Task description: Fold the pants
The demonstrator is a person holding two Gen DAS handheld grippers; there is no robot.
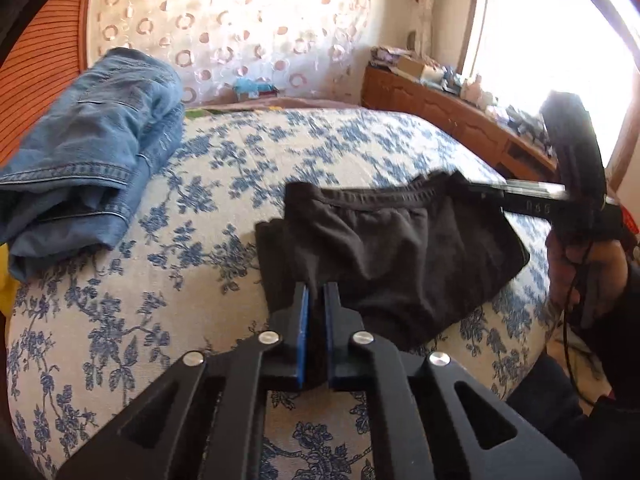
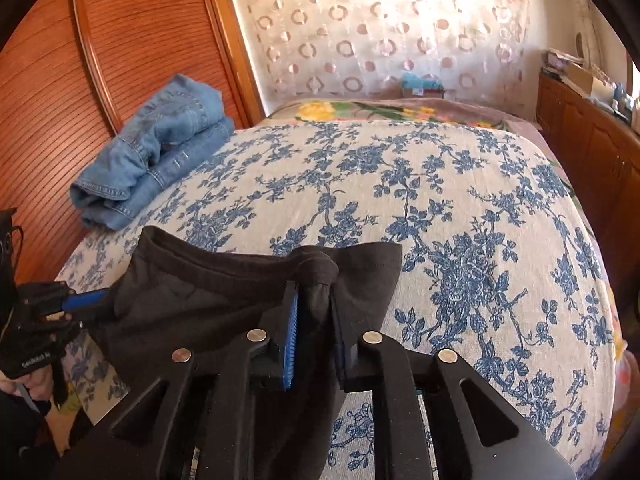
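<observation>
Now both my grippers, left gripper (image 1: 316,300) and right gripper (image 2: 314,300), pinch the soft black cotton pants (image 1: 384,248), waistband stretched crosswise between them over the blue-flowered bedspread (image 2: 460,200).

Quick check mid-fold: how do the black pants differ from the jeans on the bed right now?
The black pants are dark, plain fabric; the jeans are blue denim with visible seams. The black pants are clamped by the left tongs and right tongs near the bed's front edge; the jeans lie untouched at the far left by the wooden door. The jeans sit in a folded stack; the black pants hang loosely. Both are over the floral bedspread.
</observation>
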